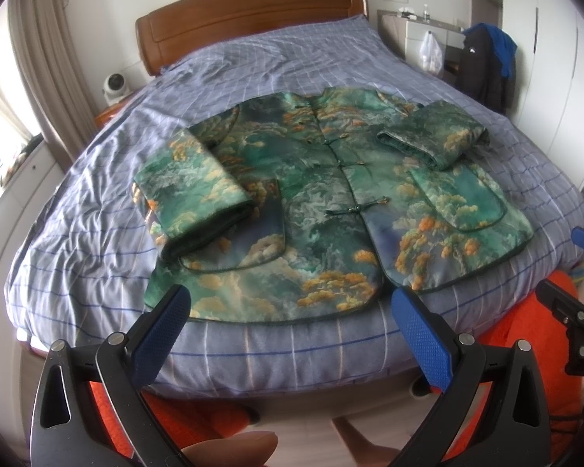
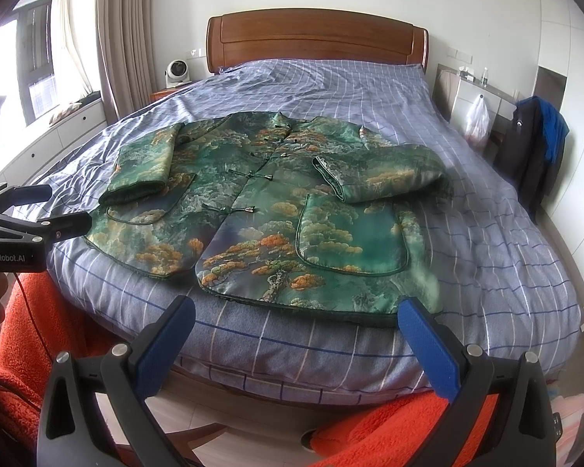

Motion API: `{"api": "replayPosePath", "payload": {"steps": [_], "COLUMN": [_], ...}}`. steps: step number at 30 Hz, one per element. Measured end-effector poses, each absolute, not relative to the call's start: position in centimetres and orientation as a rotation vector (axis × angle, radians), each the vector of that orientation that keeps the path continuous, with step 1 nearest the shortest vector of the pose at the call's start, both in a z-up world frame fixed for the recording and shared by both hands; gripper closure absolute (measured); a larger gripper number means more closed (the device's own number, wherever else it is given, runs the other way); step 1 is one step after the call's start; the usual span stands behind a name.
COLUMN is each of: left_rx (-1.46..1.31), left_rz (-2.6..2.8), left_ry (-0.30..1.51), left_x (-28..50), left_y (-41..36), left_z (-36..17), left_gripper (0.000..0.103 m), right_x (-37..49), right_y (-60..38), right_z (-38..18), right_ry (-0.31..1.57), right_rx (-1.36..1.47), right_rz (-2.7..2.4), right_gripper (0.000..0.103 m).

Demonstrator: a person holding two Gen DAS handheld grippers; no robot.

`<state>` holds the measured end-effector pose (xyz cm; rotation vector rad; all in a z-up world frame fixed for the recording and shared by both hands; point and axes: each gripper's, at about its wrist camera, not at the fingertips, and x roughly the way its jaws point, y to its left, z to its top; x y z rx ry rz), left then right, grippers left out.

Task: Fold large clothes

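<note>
1. On the bed (image 2: pixel 486 272), near its foot edge, the green jacket (image 2: pixel 261 210) lies flat and face up, buttoned, collar toward the headboard (image 2: pixel 315 39).
2. Both sleeves are already folded in over the jacket's front, so I'd guess the next step is folding the body.
3. To do that well: grab the jacket's hem at both corners, lift evenly, carry it up toward the collar, and keep the sleeves from sliding out.
4. Left hand-held gripper (image 1: pixel 288 303) hovers just short of the jacket's hem, fingers spread wide, holding nothing.
5. Right hand-held gripper (image 2: pixel 296 315) is the same deal: wide, empty, apart from the jacket, just short of the hem's right half.
</note>
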<state>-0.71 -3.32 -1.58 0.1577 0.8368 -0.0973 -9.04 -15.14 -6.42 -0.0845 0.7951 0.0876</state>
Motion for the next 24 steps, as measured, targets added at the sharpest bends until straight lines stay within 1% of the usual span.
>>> {"api": "replayPosePath", "payload": {"steps": [24], "left_rx": [0.158], "left_rz": [-0.099], "left_ry": [0.838], "left_x": [-0.72], "left_y": [-3.52], "left_z": [-1.64], "left_gripper": [0.0], "right_x": [-9.07], "right_y": [-15.1], "right_z": [-6.55], "right_ry": [0.796], "right_rx": [-0.084], "right_rz": [0.087], "right_gripper": [0.0]}}
